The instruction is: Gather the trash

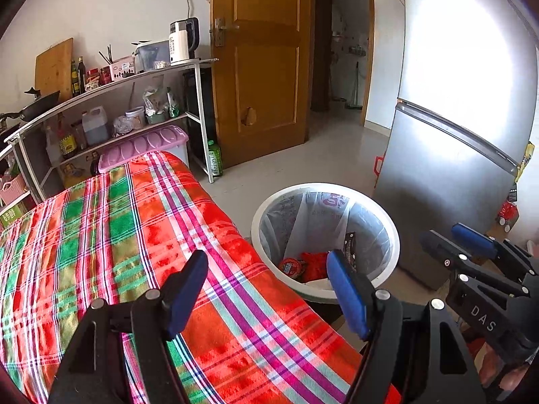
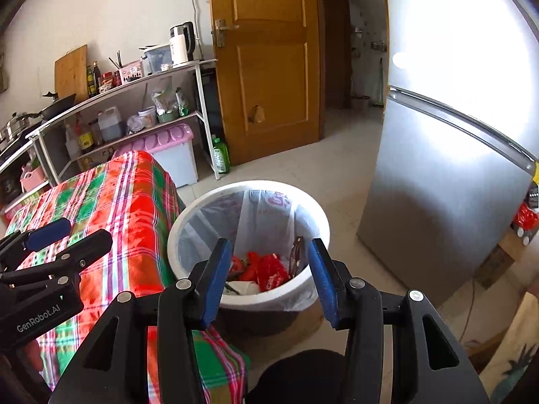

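beside the plaid-covered table point(image 1: 141, 235) a lined trash bin point(image 2: 188, 222) is seen straight ahead of the empty, parted right gripper point(image 2: 269, 279), nearer than the likewise open left gripper point(image 1: 266, 296).

We see a white round bin point(image 2: 316, 222) with a clear liner standing upright on the floor beside the worktop's plaid cloth, red wrappers point(image 2: 269, 271) lying crumpled inside.

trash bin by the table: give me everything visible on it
The trash bin is round with a wide white rim, plastic by the look, lined with a translucent printed bag folded over the rim. It stands upright on the floor, close beside the plaid-covered table; contact unclear. Inside lie red wrappers, a dark packet and something white. Neither pair of tongs touches it.
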